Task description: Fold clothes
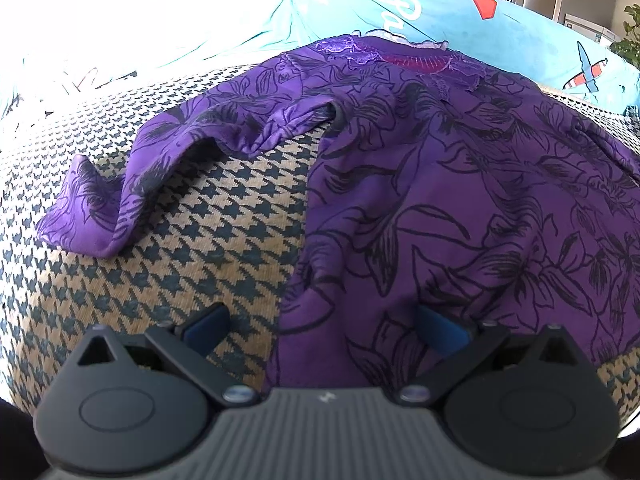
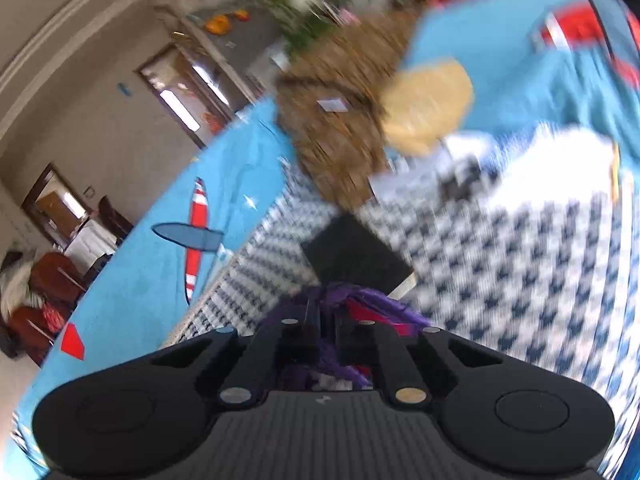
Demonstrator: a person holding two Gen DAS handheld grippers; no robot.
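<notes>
- Purple floral garment lies spread on the houndstooth-covered surface. Its body is mostly flat; one sleeve trails away from the body, rumpled, with bare houndstooth between sleeve and body.
- Left gripper: jaws wide apart, holding nothing. It sits low at the garment's near edge; one blue pad is over houndstooth, the other over purple cloth, so the garment's side edge runs up between them.
- Right gripper: fingers closed together on a bunch of the purple cloth, with some red-pink fabric caught in too. View is motion-blurred.
- Blue printed sheet lies beyond the garment's far end.
- Key relation: the garment's long axis runs straight away from the left gripper, body just ahead of it, sleeve off to the side away from the body.
- Judgement: the left gripper is placed to take the near edge; fold stage not settled from this.
</notes>
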